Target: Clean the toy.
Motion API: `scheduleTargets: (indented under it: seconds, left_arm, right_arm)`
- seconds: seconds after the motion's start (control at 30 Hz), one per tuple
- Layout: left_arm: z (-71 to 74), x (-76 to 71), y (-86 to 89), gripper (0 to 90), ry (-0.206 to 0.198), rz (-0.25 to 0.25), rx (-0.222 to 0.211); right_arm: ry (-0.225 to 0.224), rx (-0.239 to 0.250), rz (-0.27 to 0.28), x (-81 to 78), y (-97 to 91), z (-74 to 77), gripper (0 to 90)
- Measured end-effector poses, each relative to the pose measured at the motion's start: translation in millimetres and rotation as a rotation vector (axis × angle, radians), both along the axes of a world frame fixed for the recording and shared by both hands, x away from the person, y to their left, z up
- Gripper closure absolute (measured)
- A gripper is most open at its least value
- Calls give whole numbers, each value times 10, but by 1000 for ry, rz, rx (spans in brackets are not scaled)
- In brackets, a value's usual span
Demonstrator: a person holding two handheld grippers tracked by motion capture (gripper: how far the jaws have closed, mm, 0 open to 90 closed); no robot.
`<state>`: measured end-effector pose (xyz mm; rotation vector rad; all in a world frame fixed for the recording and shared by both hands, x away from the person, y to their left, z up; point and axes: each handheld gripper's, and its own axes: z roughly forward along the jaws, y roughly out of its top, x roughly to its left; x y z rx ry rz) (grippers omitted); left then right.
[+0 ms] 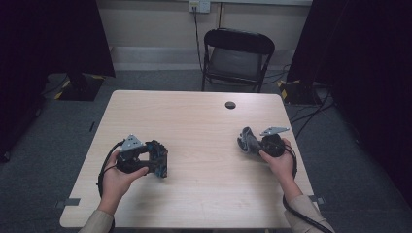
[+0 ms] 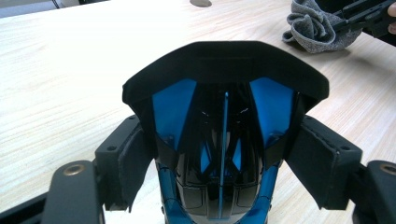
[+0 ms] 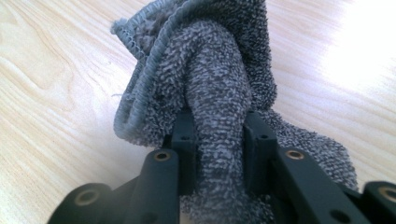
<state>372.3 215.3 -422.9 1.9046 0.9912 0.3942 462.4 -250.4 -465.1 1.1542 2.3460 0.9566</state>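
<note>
In the high view, the left gripper (image 1: pixel 156 160) is holding a black-and-blue object (image 1: pixel 159 156) low over the table (image 1: pixel 194 194); the right gripper (image 1: pixel 248 142) is gripping a grey cloth (image 1: pixel 247 140) near the right edge. In the left gripper view, wide-set jaws are clamping the object (image 2: pixel 224 140). In the right gripper view, narrow-set jaws are pinching a fold of cloth (image 3: pixel 219 93).

Tongs (image 3: pixel 219 135) pinching grey sock (image 3: pixel 210 70), wooden table (image 3: pixel 56 93)
</note>
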Motion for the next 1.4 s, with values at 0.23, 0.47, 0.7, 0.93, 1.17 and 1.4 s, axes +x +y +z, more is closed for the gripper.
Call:
scheduleTargets:
  seconds: [0.23, 0.47, 0.7, 0.93, 1.17, 1.4]
  left_arm:
    - [-19, 34, -48, 252, -6, 2, -7]
    - [-26, 83, -131, 252, -8, -5, -4]
    - [-40, 136, -210, 252, -15, 3, -12]
    - [-56, 208, -312, 252, -4, 3, -4]
    - [-102, 301, -379, 252, 4, 10, -8]
    - [-154, 397, -455, 252, 18, 8, -2]
  right_arm:
    - [-2, 21, -26, -20, -24, 29, 495]
    - [-14, 35, -22, -61, -53, 123, 379]
    - [-24, 37, -3, -183, -74, 165, 308]
    - [-32, 51, 11, -276, -96, 160, 250]
    - [-32, 65, 18, -336, -142, 130, 238]
    - [-23, 64, 25, -363, -173, 86, 230]
